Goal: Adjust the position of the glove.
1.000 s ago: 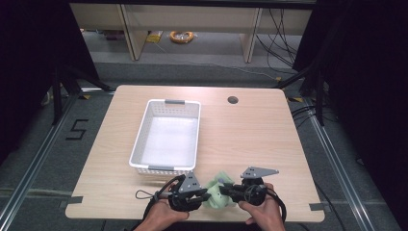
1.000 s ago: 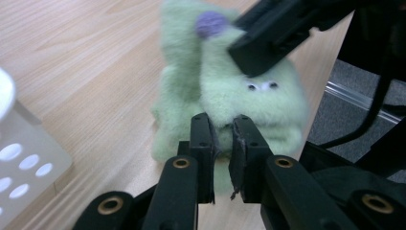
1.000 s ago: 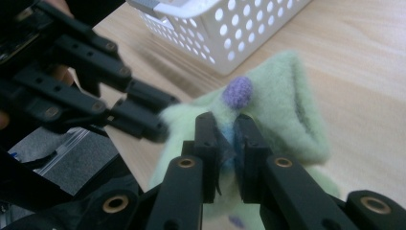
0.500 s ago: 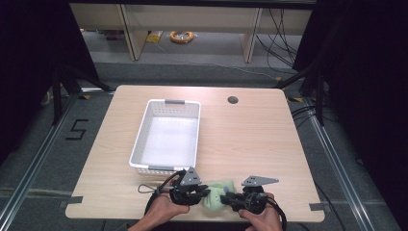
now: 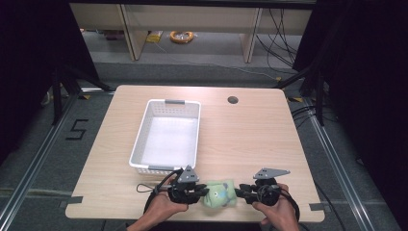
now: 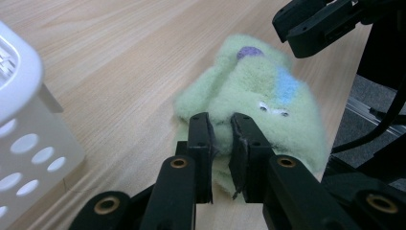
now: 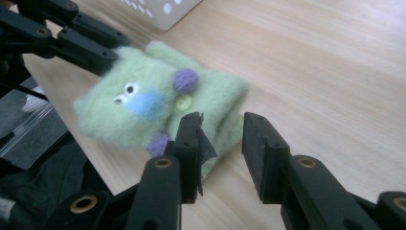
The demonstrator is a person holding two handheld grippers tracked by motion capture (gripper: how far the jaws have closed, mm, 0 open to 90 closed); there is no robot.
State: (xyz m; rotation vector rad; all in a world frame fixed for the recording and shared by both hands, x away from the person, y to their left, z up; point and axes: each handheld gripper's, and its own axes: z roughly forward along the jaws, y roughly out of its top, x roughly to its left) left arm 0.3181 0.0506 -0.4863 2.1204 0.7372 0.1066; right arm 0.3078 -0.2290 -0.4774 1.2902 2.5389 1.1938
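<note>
Your left gripper (image 6: pixel 221 143) is clamped on the fuzzy green sock (image 6: pixel 253 103), pinning it at the desk's (image 5: pixel 250 130) 6 o'clock edge. Your right gripper (image 7: pixel 221 143) has just been opening, its jaws now apart with only the sock's end between them, so the left alone anchors it.

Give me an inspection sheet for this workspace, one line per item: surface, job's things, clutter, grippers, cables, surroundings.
Surface: light wooden table with a round hole near its far edge.
Job's things: green plush toy at the near edge; white basket, empty.
Clutter: nothing seen.
Grippers: left gripper pinches the toy's fabric; right gripper has just been opening, jaws parted, the toy's edge between them.
Cables: black cable loops from the left gripper.
Surroundings: grey floor, shelf legs and a cable coil beyond.
</note>
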